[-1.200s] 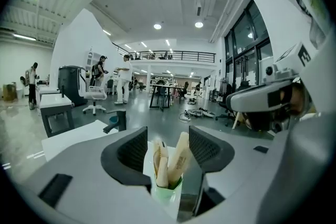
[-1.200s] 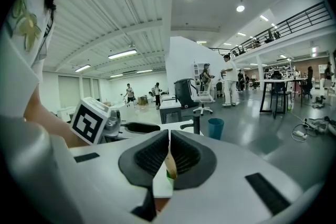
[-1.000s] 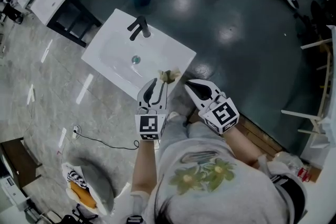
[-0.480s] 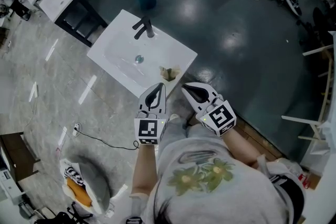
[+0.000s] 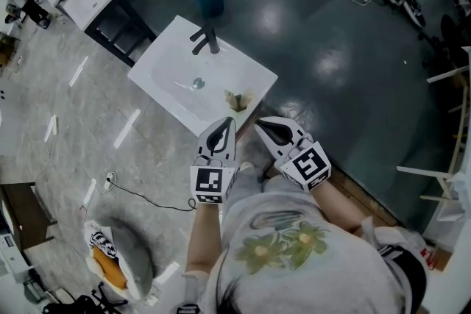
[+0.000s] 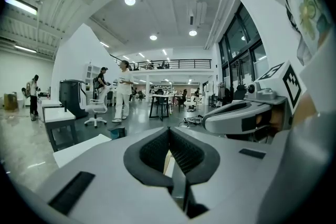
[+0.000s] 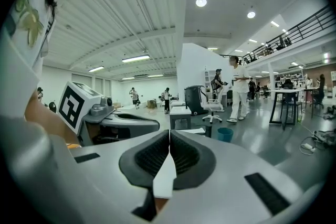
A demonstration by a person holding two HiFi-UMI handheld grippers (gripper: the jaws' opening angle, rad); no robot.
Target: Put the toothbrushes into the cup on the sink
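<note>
Below, the white rectangular ceramic sink point(image 5: 165, 73) stands ahead of the person. The grey left gripper point(image 5: 229, 121) and right gripper point(image 5: 258, 123) hover side by side, jaws pressed together on nothing. A small tan cup point(image 5: 237, 100) sits at the sink's near edge.

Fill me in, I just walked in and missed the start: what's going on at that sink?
A person stands before a white rectangular sink, a two-jaw gripper in each hand. The left gripper and the right gripper both hover just short of the sink's near corner, jaws shut with nothing held. A small tan cup sits on that corner of the sink; what it holds is too small to tell.
</note>
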